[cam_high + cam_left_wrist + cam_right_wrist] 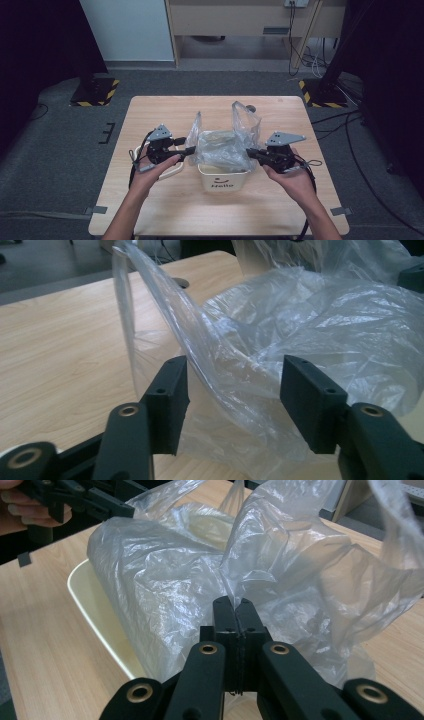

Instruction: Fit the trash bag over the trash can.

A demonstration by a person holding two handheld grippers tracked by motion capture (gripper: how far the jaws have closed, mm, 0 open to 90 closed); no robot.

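High view: a clear plastic bag (225,147) lines a white bin (222,179) mid-counter (150,210). Left gripper (232,400) view — fingers wide, film between them. Right gripper (235,611) view — fingers pinch the bag; tugging could tear it.

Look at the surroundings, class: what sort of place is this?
Probably a lab or recording studio, not a home: a lone wooden table on grey carpet, hazard-striped stand bases at its far corners, and loose cables by a bench behind.

wooden table (165,107), cream bin (223,182) on it
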